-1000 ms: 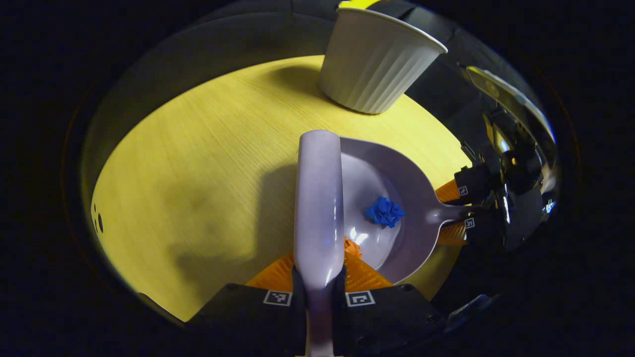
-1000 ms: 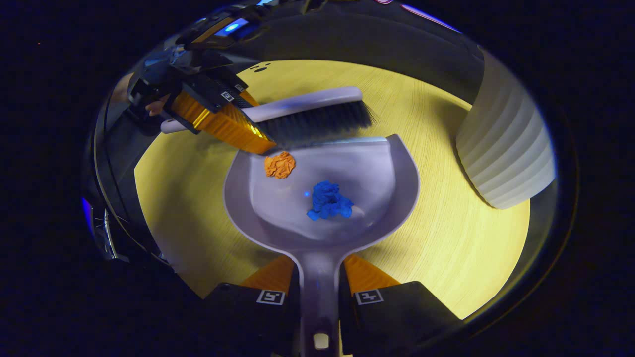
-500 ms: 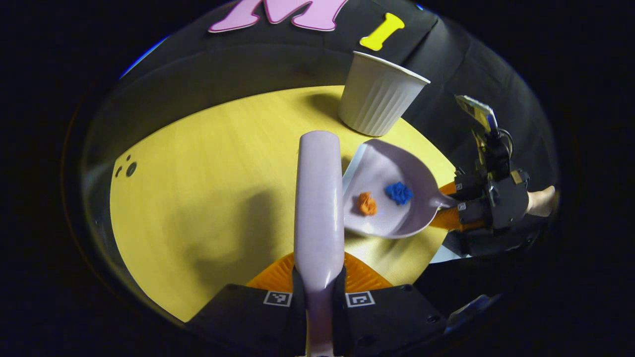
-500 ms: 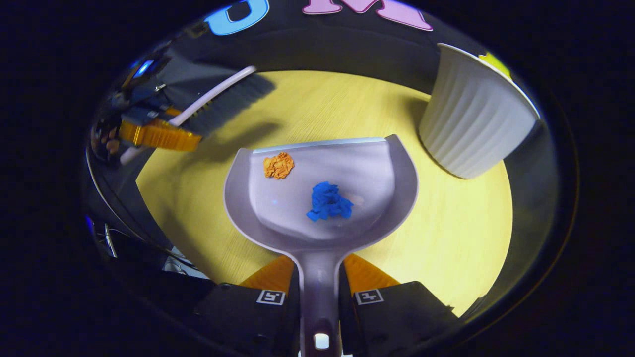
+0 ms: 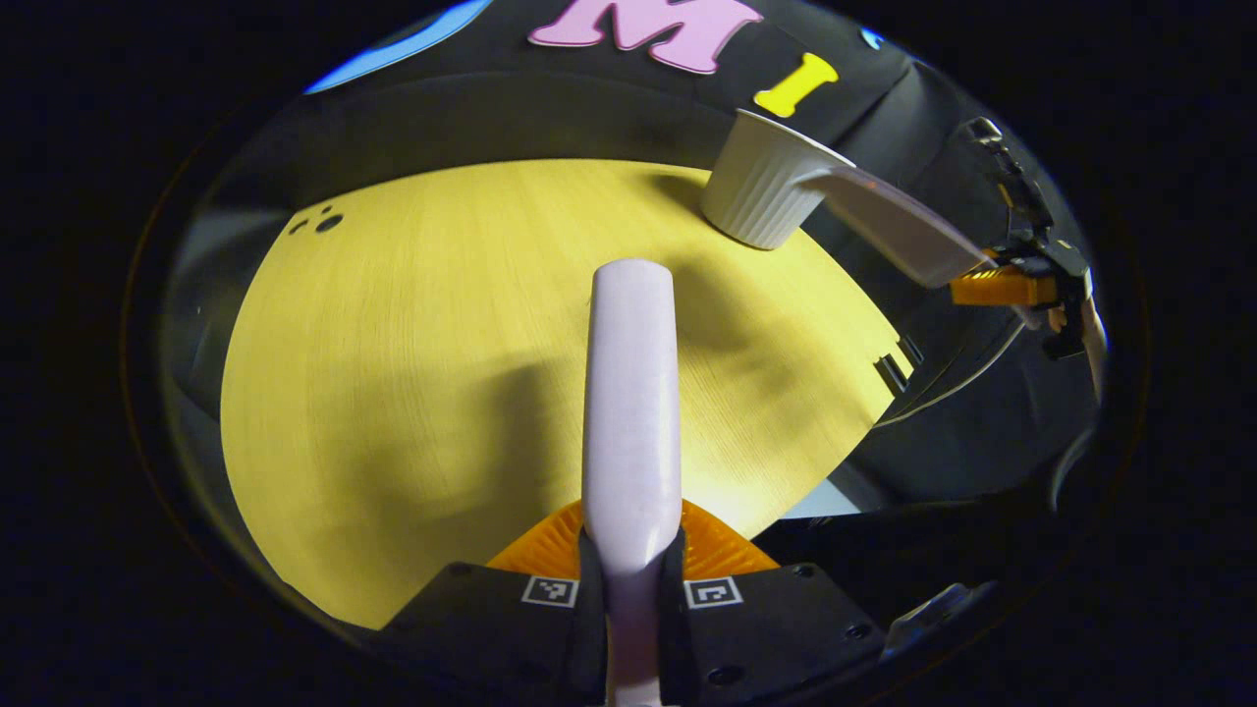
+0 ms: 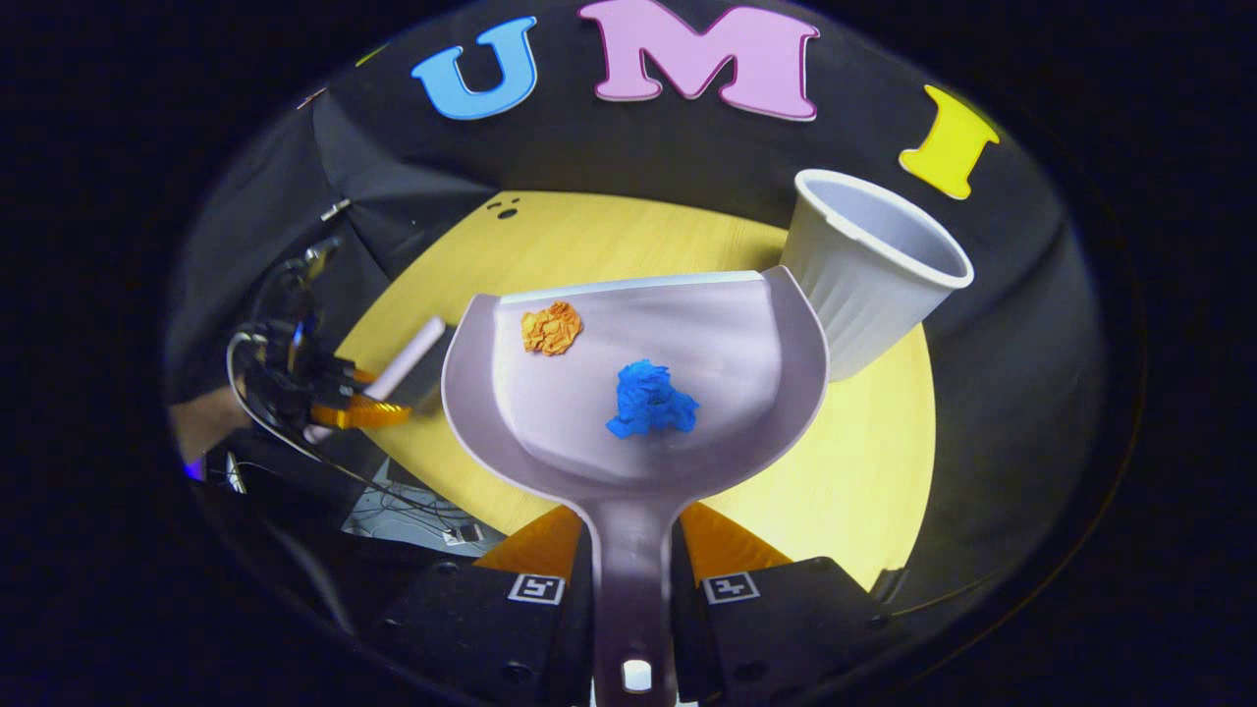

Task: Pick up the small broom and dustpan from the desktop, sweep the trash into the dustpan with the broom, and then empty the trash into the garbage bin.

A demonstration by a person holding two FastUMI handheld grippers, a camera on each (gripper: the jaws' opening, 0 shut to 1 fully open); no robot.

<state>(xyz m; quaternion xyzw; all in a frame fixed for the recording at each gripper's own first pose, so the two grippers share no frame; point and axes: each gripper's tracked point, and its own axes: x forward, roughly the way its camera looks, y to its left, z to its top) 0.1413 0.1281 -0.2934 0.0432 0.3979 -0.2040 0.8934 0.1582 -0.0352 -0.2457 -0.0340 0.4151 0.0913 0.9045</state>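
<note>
Dim booth, overhead light on the yellow tabletop (image 5: 393,344), soft shadows, strong fisheye bending at edges, sharp centre

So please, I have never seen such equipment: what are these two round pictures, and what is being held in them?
A person holds a two-finger tool in each hand; each tool carries a camera looking forward along its fingers. In the left gripper view, the left gripper clamps the pale broom above the yellow table. In the right gripper view, the right gripper clamps the handle of the dustpan, raised off the table and carrying an orange paper ball and a blue paper ball. The white ribbed bin stands beside it.
</note>
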